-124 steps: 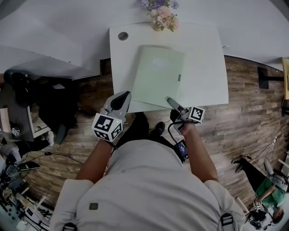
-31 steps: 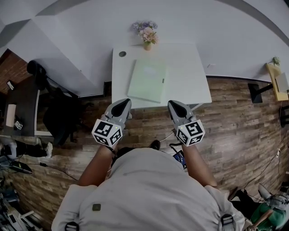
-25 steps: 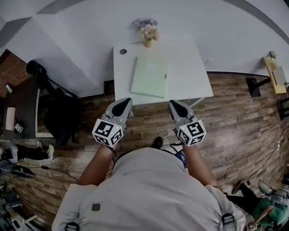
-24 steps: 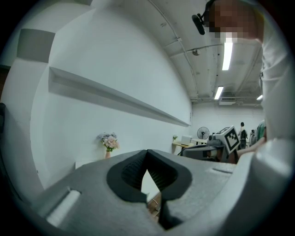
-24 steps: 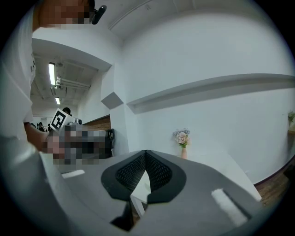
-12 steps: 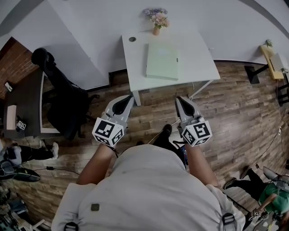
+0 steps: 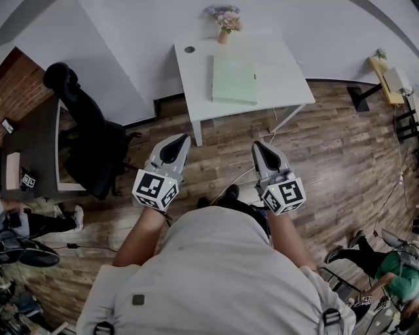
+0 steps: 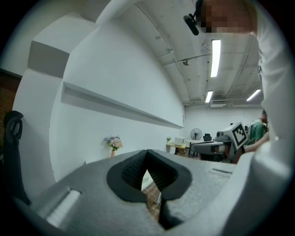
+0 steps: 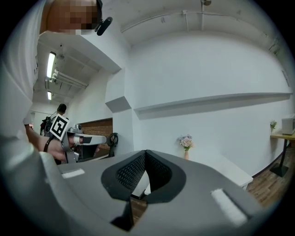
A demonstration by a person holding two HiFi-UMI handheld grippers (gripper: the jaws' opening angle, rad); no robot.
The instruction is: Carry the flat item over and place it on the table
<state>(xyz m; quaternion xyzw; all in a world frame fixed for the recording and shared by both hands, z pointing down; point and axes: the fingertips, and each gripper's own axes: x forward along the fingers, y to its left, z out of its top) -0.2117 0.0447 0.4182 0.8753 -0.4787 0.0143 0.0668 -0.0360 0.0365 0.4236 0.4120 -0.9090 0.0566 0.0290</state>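
The left tongs (image 7: pixel 181 137) are clenched: in the left gripper view (image 8: pixel 147 152) the ribbed black pads meet at their tips with nothing between them, and only a sliver of floor shows through the gap lower down. The right tongs (image 7: pixel 258 144) are clenched too, pads (image 9: pixel 138 169) tip to tip and empty. Both point roughly level and side by side, each with its marker cube at the rear, above the wood-plank floor (image 7: pixel 327 150). Each one shows in the other's camera, off to the side.

Straight ahead of both tongs and well apart from them stands the white worktop (image 7: pixel 281 75). The pale green flat item (image 7: pixel 234 78) lies flat on it, touched by neither tongs, between the two lines they point along and somewhat closer to the right tongs' line. Beyond the item, at the worktop's far edge against the white wall, is a small vase of flowers (image 7: pixel 225 18); a dark round cap (image 7: pixel 189 49) sits at the far corner on the left tongs' side.

Out past the left tongs a black chair (image 7: pixel 85 134) stands beside a dark desk (image 7: pixel 33 150). Behind and outside the right tongs, a person in green (image 7: pixel 400 275) is at the frame's edge.
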